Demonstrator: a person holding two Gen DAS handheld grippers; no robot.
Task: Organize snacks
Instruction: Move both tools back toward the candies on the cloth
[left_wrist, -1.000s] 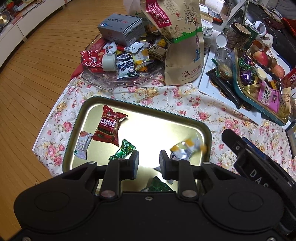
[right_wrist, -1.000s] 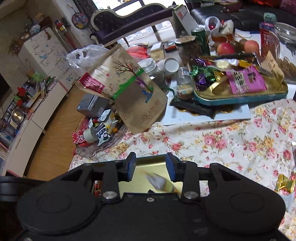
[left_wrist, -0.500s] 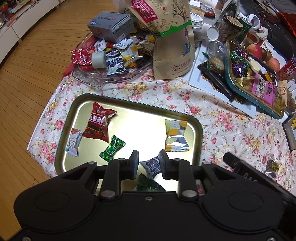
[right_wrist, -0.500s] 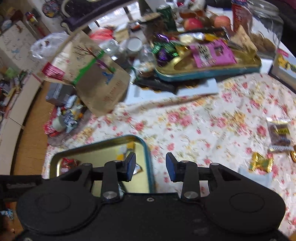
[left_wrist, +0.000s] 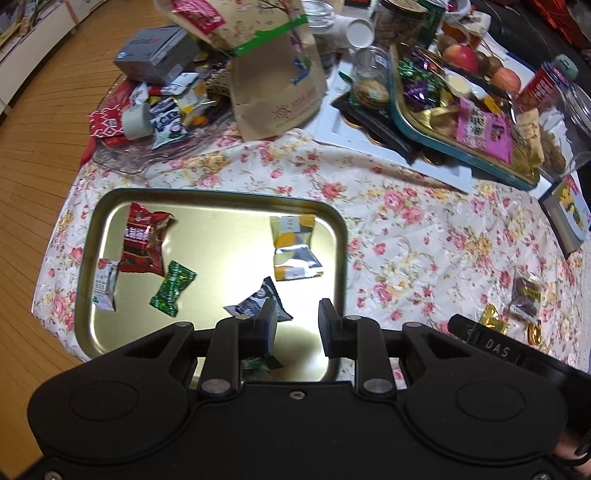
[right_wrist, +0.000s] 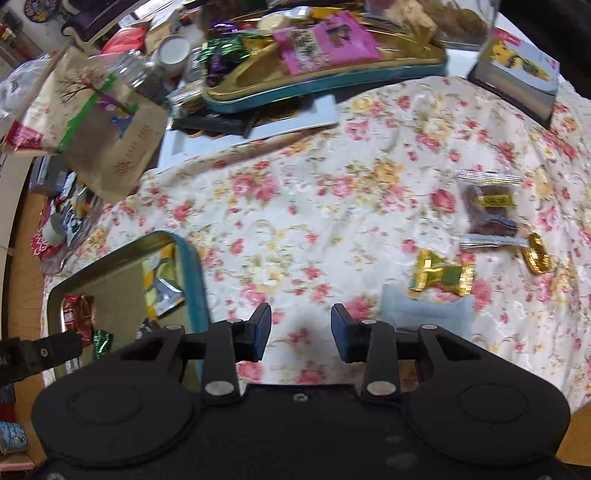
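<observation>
Since a second ago my right gripper (right_wrist: 299, 334) has swung off the shallow gold metal tray (left_wrist: 341, 236) and over the floral tablecloth (right_wrist: 314, 184) beside it; the yellow-and-silver snack packet (left_wrist: 293, 247) now lies in that tray. Both claws are narrowly parted and empty, my left gripper (left_wrist: 297, 326) over the tray's near edge. A dark green wrapper (left_wrist: 260, 363) there is mostly hidden behind its fingers.
</observation>
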